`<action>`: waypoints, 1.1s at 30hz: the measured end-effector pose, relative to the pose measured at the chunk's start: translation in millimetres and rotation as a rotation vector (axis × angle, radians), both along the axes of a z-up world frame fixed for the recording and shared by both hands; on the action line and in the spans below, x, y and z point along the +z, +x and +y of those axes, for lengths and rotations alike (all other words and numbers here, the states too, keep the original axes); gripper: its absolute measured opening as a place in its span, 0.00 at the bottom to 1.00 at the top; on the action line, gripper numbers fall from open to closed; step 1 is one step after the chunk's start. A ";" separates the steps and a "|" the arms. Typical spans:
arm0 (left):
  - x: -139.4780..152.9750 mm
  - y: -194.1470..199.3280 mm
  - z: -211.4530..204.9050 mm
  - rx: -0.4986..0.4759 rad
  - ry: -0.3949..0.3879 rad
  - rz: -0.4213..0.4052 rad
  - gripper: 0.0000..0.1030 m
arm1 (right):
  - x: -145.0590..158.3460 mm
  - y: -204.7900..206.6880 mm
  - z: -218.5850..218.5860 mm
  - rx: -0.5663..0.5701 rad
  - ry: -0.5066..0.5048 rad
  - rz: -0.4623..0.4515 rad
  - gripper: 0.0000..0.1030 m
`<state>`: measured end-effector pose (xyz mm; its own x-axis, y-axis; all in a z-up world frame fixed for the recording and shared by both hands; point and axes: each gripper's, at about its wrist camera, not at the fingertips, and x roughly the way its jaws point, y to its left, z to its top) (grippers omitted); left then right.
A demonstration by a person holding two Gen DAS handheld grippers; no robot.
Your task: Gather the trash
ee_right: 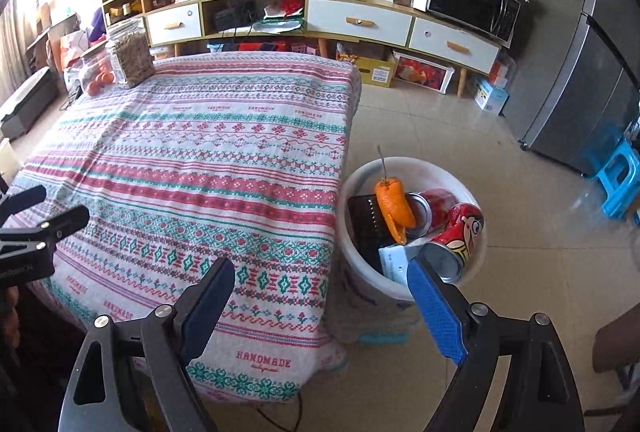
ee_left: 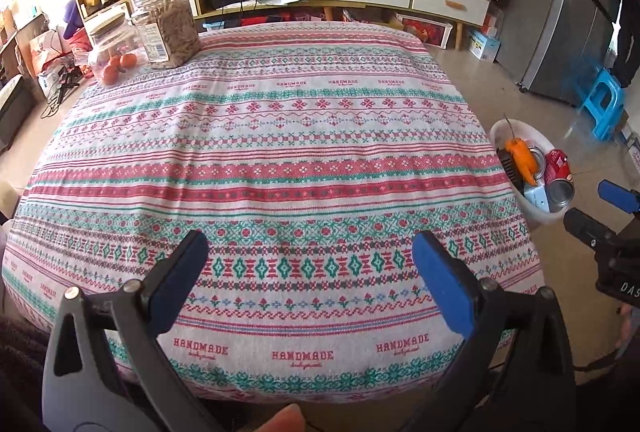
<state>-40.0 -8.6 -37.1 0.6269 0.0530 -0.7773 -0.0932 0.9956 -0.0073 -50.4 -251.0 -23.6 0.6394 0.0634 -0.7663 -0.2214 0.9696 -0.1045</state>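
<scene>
- Hovering over the patterned tablecloth, the left gripper fills the bottom of its view — jaws spread wide, only cloth between the blue pads.
- Right gripper sits low in its own frame, jaws apart with nothing between them, straddling the table's edge and the white bucket.
- That bucket stands on the tiled floor, just beside the table, right of centre in the right wrist view.
- Trash is piled inside: an orange peel, a red can with a cartoon face, another tin, a dark flat thing — all jumbled together.
- Upper left of the left view: a clear jar and some oranges at the table's far corner.
</scene>
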 end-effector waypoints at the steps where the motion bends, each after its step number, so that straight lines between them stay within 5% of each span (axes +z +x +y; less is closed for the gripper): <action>1: 0.3 -0.2 0.4 0.001 -0.001 0.001 0.99 | -0.5 -0.2 0.9 0.002 -0.002 0.000 0.87; 33: -2.0 1.5 1.8 -0.014 -0.006 0.012 0.99 | -0.6 3.4 0.3 -0.020 0.008 -0.010 0.87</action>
